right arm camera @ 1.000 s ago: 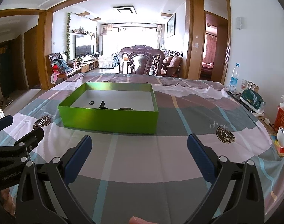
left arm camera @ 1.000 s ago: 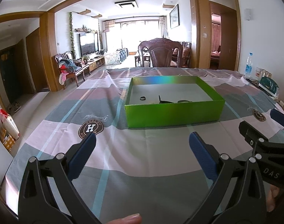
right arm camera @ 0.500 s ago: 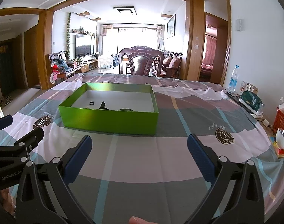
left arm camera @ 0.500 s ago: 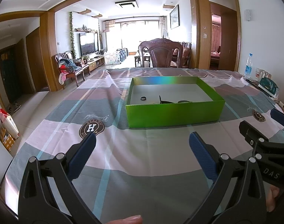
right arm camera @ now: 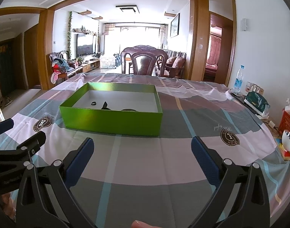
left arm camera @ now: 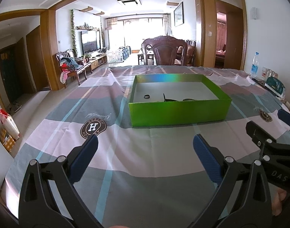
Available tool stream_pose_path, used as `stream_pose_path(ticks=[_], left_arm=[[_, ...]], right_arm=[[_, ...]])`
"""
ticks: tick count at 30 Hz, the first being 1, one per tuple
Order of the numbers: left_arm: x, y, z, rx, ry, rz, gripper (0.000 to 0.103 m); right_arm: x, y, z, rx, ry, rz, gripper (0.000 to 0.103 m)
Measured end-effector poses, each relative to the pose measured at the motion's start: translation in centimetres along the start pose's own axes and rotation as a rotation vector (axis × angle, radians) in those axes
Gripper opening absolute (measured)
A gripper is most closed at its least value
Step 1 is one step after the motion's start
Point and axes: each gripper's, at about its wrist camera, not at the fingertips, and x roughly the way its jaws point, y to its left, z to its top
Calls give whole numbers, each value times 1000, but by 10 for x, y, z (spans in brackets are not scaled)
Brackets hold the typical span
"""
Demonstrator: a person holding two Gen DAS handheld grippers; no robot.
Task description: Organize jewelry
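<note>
Green shallow cardboard box [left arm camera: 180, 112] on checked tablecloth [left arm camera: 126, 157], small black ring [left arm camera: 146, 96] and dark jewelry pieces [left arm camera: 171, 100] inside, left gripper [left arm camera: 145, 157] and right gripper [right arm camera: 142, 156] both spread wide, empty, near box.

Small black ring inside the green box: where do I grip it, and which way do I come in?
Judging from both views, the black ring lies flat on the pale floor of the green box, left of the other dark pieces. Come straight down from above, over the box wall, and pinch across its rim; a side approach looks blocked.
</note>
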Motion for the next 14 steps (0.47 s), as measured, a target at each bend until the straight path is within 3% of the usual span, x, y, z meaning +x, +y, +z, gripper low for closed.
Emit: stream_pose_path(ticks=[14], left_arm=[[-1,-1,-1,2,-8,-10,99]], right_arm=[[4,0,-2,4,17,-4,100]])
